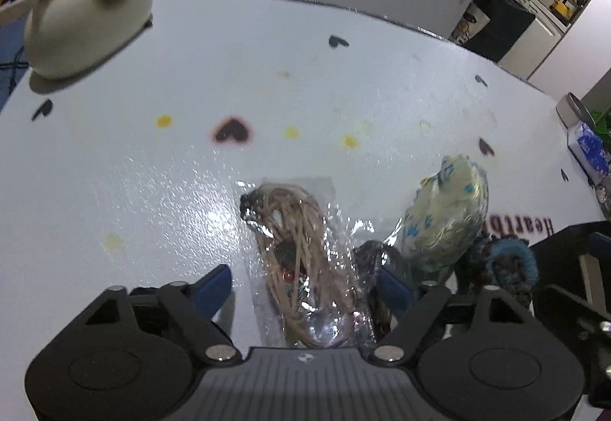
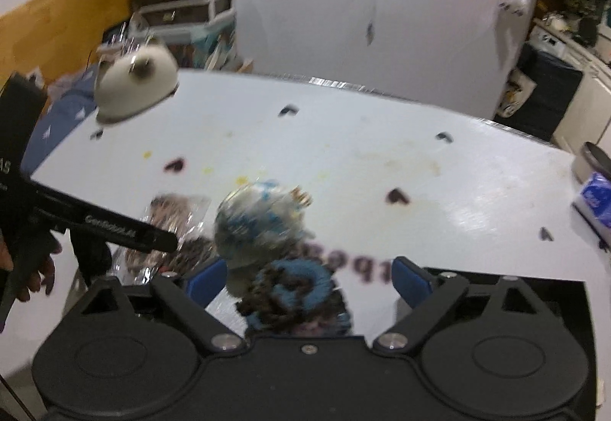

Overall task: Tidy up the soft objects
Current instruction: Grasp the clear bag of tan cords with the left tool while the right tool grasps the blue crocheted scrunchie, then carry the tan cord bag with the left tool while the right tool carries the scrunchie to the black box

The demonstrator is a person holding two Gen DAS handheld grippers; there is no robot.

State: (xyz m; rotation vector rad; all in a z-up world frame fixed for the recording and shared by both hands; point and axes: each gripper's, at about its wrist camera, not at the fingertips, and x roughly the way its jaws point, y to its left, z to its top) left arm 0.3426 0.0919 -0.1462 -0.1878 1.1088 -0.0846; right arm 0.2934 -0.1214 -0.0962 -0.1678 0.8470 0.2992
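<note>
A clear plastic bag of tan hair ties [image 1: 296, 253] lies on the white table [image 1: 191, 153] between the open fingers of my left gripper [image 1: 305, 285]. A cream pouch with blue paw prints [image 1: 446, 214] stands just right of it, with a blue-and-brown scrunchie [image 1: 504, 262] beside it. In the right wrist view, my right gripper [image 2: 309, 277] is open, with the scrunchie [image 2: 294, 295] between its fingers and the pouch [image 2: 256, 226] just beyond. The bag [image 2: 172, 226] shows partly behind the left gripper's body [image 2: 114, 226].
A white ceramic cat-shaped container [image 1: 88, 27] stands at the table's far left corner. A blue tissue pack [image 1: 588, 149] and a metal tin [image 1: 573, 109] sit at the right edge. The table carries heart stickers and yellow spots. Shelves and cabinets stand behind.
</note>
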